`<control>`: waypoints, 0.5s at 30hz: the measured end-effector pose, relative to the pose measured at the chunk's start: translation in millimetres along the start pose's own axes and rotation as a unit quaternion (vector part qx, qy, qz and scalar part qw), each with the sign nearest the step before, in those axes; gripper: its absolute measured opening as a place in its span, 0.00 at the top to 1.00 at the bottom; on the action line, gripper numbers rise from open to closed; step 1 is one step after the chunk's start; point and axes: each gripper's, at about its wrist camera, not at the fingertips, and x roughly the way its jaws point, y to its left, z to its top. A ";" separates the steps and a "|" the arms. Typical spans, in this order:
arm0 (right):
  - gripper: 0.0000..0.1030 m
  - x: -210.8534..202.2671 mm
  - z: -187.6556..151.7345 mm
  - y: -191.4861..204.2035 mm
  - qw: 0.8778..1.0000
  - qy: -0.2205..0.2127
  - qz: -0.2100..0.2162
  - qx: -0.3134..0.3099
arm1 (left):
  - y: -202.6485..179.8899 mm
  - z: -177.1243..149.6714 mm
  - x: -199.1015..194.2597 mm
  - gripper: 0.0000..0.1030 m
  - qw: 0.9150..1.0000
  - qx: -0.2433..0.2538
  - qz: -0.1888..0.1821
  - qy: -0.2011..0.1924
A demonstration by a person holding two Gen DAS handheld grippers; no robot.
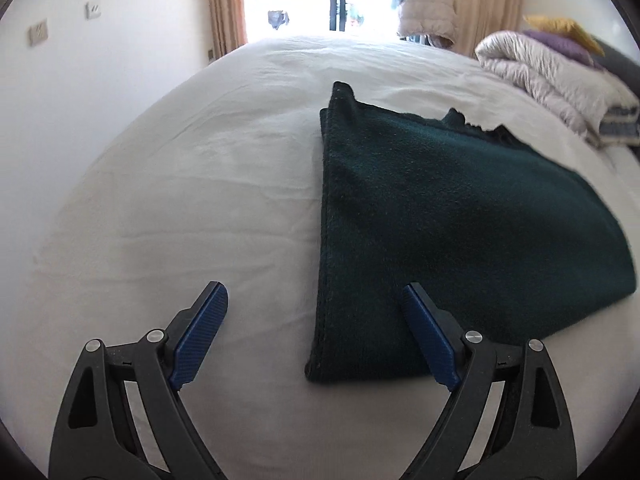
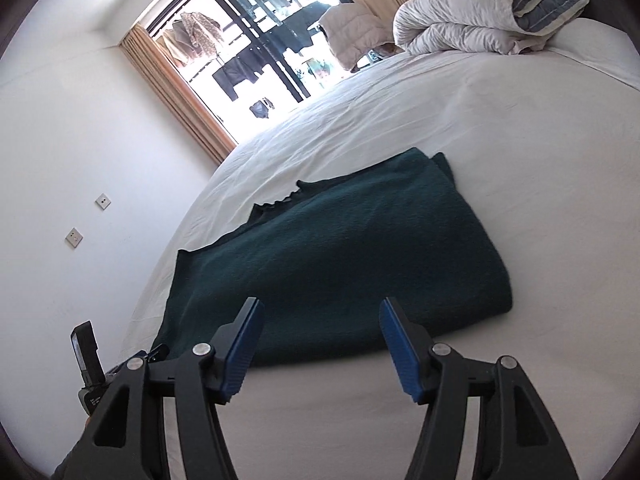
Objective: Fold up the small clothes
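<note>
A dark green knit garment (image 1: pixel 440 220) lies folded flat on the white bed sheet (image 1: pixel 180 200); its scalloped hem shows at the far edge. My left gripper (image 1: pixel 316 292) hovers open above the garment's near left corner, one blue pad over the sheet, the other over the cloth, nothing between them. In the right wrist view the same garment (image 2: pixel 340 264) lies ahead. My right gripper (image 2: pixel 320 308) is held above its near edge with the jaws apart and empty. The other gripper's body (image 2: pixel 90 364) shows at the lower left of that view.
A rolled pale duvet (image 1: pixel 552 76) with blue folded bedding and purple and yellow cushions sits at the bed's far right corner (image 2: pixel 480 20). A window with curtains (image 2: pixel 248 48) is beyond the bed. A white wall (image 2: pixel 60 180) runs along the bed's left side.
</note>
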 end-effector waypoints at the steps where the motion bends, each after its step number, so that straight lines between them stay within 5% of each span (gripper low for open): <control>1: 0.38 2.4 -2.1 3.0 1.000 0.004 0.006 0.000 | 8.3 -6.4 -6.0 0.13 0.999 -0.036 -0.030 0.002; 6: 0.38 18.3 -13.2 15.4 0.999 0.022 0.029 0.000 | 34.3 -40.8 -27.4 0.12 0.973 -0.179 -0.145 0.002; 15: 0.38 36.9 -15.0 31.7 0.997 0.035 0.062 0.004 | 28.0 -28.9 -1.6 0.09 0.928 -0.280 -0.244 0.022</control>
